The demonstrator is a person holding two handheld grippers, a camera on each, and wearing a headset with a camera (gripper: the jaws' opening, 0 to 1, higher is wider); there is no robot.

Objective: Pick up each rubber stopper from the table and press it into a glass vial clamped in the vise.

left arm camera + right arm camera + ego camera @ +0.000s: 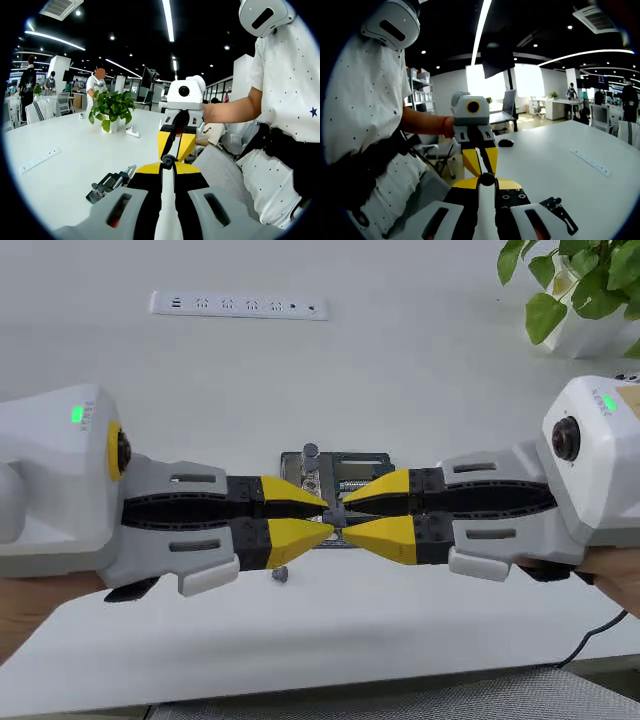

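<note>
Meeting tip to tip just above vise (352, 472), near edge | left gripper (327, 517), right gripper (346, 517): fingers closed, both on one dark stopper (336, 516); bearer unclear | vial (311, 456) upright at vise's far-left corner, beyond and left of stopper | loose stopper (280, 575) on worktop (420, 370) just before vise, left gripper nearer | judged: carry back-left, press down

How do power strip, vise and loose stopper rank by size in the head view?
Power strip and vise: unsure, the strip longer but thin, the vise half hidden by left tongs and right tongs.
Loose stopper: smallest.
</note>
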